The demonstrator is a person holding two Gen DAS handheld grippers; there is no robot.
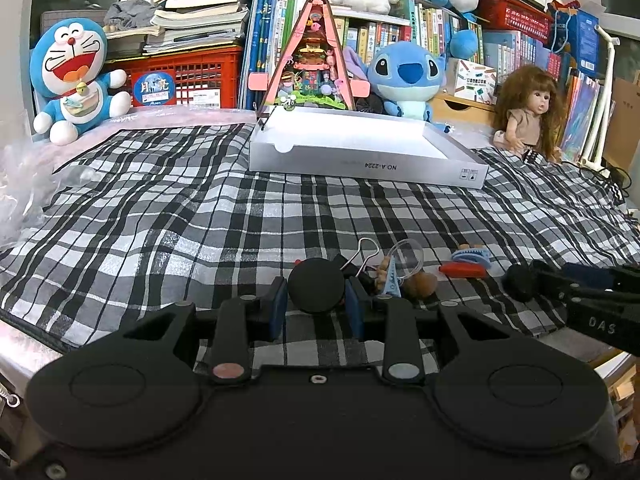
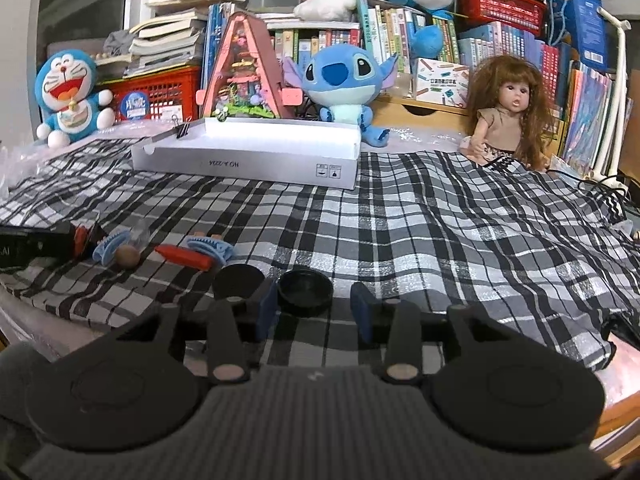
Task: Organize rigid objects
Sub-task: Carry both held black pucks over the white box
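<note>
My left gripper (image 1: pixel 316 306) is shut on a round black lid (image 1: pixel 316 285), held just above the plaid cloth. Right behind it lie a binder clip (image 1: pixel 362 258), a blue hair claw (image 1: pixel 390 278) and a brown wooden ball (image 1: pixel 420 284). Further right lie a red marker (image 1: pixel 462 269) and a second blue claw clip (image 1: pixel 472 256). My right gripper (image 2: pixel 316 310) is open around a black round cap (image 2: pixel 306 291) that rests on the cloth. A black disc (image 2: pixel 238 280) lies just left of it. A white shallow box (image 2: pixel 248 152) sits at the back with a binder clip (image 2: pixel 182 128) on its edge.
Plush toys, a pink A-frame model (image 1: pixel 312 56), a doll (image 2: pixel 508 112), red crates and books line the back. The cloth's near edge (image 2: pixel 120 316) drops off close to both grippers. Crumpled clear plastic (image 1: pixel 20 184) lies at the left.
</note>
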